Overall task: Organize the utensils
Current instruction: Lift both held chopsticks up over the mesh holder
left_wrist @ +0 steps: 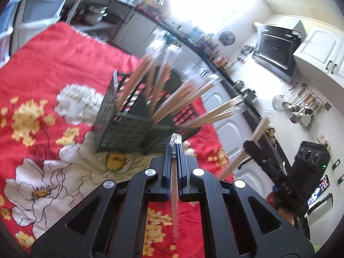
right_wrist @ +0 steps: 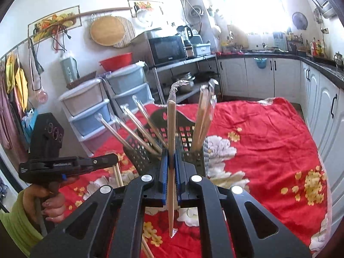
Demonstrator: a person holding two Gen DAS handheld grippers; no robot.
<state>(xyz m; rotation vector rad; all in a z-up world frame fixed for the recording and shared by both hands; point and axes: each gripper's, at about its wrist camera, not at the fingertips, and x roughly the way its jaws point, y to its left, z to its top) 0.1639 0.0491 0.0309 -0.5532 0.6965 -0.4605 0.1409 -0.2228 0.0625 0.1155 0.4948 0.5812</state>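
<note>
- In the left wrist view, the left gripper (left_wrist: 175,148) is seen closed on a wrapped chopstick pair (left_wrist: 174,185), which is clamped between the blue-edged fingers and runs back toward the camera, its crinkled wrapper end protruding just past the fingertips.
- A black perforated utensil basket (left_wrist: 124,129) is seen just ahead of that gripper, resting on a red floral cloth (left_wrist: 43,64) that covers the table.
- Several more wrapped chopsticks (left_wrist: 193,99) are held in the basket's compartments, leaning outward at different angles; this view is blurred by motion, so an exact count cannot be made.
- The right gripper (left_wrist: 255,148) is visible at the right of the same view, with a wooden stick (left_wrist: 259,129) passing through its fingers.
- In the right wrist view, the right gripper (right_wrist: 171,163) is shown shut on an upright wrapped chopstick (right_wrist: 171,129), whose plastic wrapper is bent over at the top.
- The basket (right_wrist: 139,150) is seen directly behind this gripper's fingertips, with one group of chopsticks (right_wrist: 137,124) fanned to the left and another group (right_wrist: 204,116) standing in the right compartment.
- The left gripper (right_wrist: 111,161) is seen at the left edge, held in the person's hand (right_wrist: 49,197), with chopsticks (right_wrist: 117,175) hanging below its fingers.
- A microwave (right_wrist: 167,49) and plastic drawers (right_wrist: 90,107) are seen in the background.
</note>
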